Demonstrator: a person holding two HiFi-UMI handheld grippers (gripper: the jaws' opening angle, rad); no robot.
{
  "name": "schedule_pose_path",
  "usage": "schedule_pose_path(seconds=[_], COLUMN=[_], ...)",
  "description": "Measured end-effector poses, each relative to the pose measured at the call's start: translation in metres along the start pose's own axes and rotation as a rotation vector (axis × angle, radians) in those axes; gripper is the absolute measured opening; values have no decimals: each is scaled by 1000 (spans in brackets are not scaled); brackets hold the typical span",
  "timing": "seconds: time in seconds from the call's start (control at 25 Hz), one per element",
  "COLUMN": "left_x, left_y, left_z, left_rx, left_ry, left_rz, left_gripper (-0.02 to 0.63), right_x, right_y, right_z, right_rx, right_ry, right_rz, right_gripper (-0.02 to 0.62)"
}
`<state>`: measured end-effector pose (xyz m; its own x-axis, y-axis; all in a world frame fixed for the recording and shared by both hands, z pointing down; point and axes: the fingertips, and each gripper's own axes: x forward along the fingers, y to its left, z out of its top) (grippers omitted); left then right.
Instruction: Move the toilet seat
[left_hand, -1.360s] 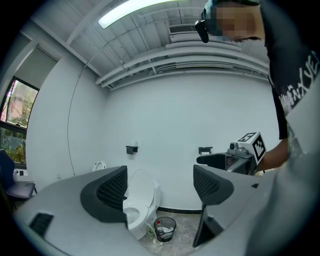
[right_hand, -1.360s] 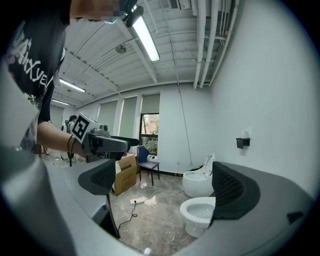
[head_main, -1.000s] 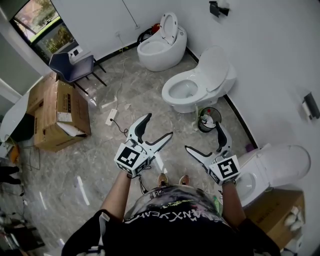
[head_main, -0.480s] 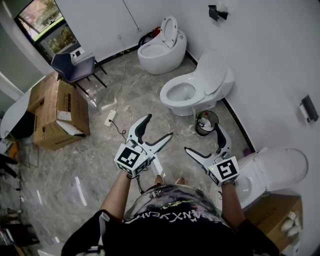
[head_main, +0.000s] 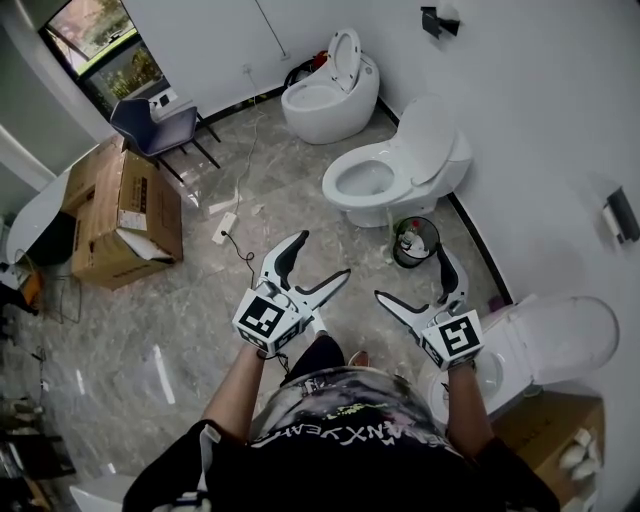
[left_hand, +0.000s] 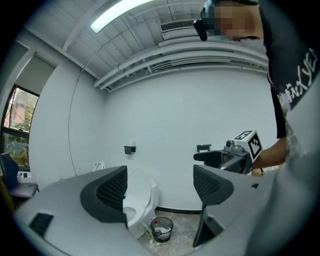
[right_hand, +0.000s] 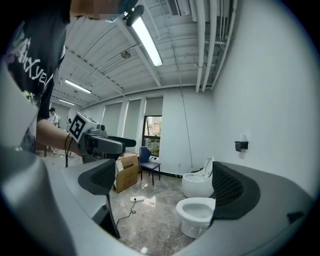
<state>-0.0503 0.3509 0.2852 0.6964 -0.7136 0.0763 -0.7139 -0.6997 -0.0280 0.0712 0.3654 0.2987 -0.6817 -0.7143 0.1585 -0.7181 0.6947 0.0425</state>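
**Head view.** Left gripper (head_main: 321, 257): jaws wide apart, nothing held. Right gripper (head_main: 414, 274): jaws wide apart, nothing held. Both are held out at waist height over the marble floor (head_main: 200, 300). Three toilets are ranged along the wall. The far toilet (head_main: 322, 100) and the middle toilet (head_main: 372, 185) stand well apart from the grippers. The nearest toilet (head_main: 497, 372) stands just beside the right gripper, and its seat and lid (head_main: 565, 335) appear raised towards the wall. A waste bin (head_main: 415, 241), cardboard box (head_main: 125, 215) and chair (head_main: 155, 125) are also noted.

Change over the last second: one leg is brought forward and the room is shifted slightly in frame. The grippers are kept as they were. This is judged to be an approach, with no seat yet touched. Which toilet is meant cannot be told.

**Left gripper view.** Jaws are parted and empty. The middle toilet (left_hand: 136, 202), the waste bin (left_hand: 161, 229) and the right gripper (left_hand: 235, 152) are seen beyond them.

**Right gripper view.** Jaws are parted and empty. The middle toilet (right_hand: 196, 214), far toilet (right_hand: 196, 183), cardboard box (right_hand: 127, 172) and left gripper (right_hand: 97, 140) are framed between them.
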Motion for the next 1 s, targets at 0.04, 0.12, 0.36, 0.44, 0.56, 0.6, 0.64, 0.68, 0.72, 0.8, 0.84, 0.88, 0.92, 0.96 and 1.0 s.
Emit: schedule_pose_path(seconds=[0.04,0.12,0.36,0.44,0.56,0.6,0.64,0.68,0.72,0.8,0.84,0.88,0.92,0.96,1.0], left_x=[0,0,11,19,32,36,40,44,49,56,60,64,69,74,80], left_y=[-1,0,7,13,28,33,39,45,52,67,75,84,93,102,112], left_z=[-1,-2,-2,-5,-13,-15,-16,-16,-16,-17,-19,-22,-24,-27,-29], left_rx=[1,4,16,23,28,28,29,31,35,36,34,31,29,26,21], left_ry=[1,-1,-16,-17,-14,-11,-9,-7,-7,-5,-2,2,6,8,10], left_rz=[1,4,-7,-12,-22,-25,-29,-33,-36,-41,-42,-42,-42,-42,-41], left_gripper=[409,410,413,413,416,416,416,416,417,417,416,417,417,417,417], right_x=[0,1,11,18,34,41,47,54,61,76,84,92,100,109,119], right_y=[0,-1,-11,-17,-27,-30,-33,-37,-40,-46,-49,-53,-58,-64,-70], right_z=[-1,-1,0,0,-9,-12,-12,-9,-6,-3,-2,-3,-3,-4,-5], right_rx=[-2,-5,-22,-24,-53,-62,-63,-55,-44,-38,-41,-42,-41,-39,-38], right_ry=[-3,-7,-17,-14,-9,-7,-4,-2,0,7,12,16,20,25,30], right_rz=[0,0,-7,-13,-8,-6,-8,-11,-16,-22,-23,-24,-26,-27,-28], right_gripper=[584,584,584,584,584,584,584,584,584,584,584,584,584,584,584])
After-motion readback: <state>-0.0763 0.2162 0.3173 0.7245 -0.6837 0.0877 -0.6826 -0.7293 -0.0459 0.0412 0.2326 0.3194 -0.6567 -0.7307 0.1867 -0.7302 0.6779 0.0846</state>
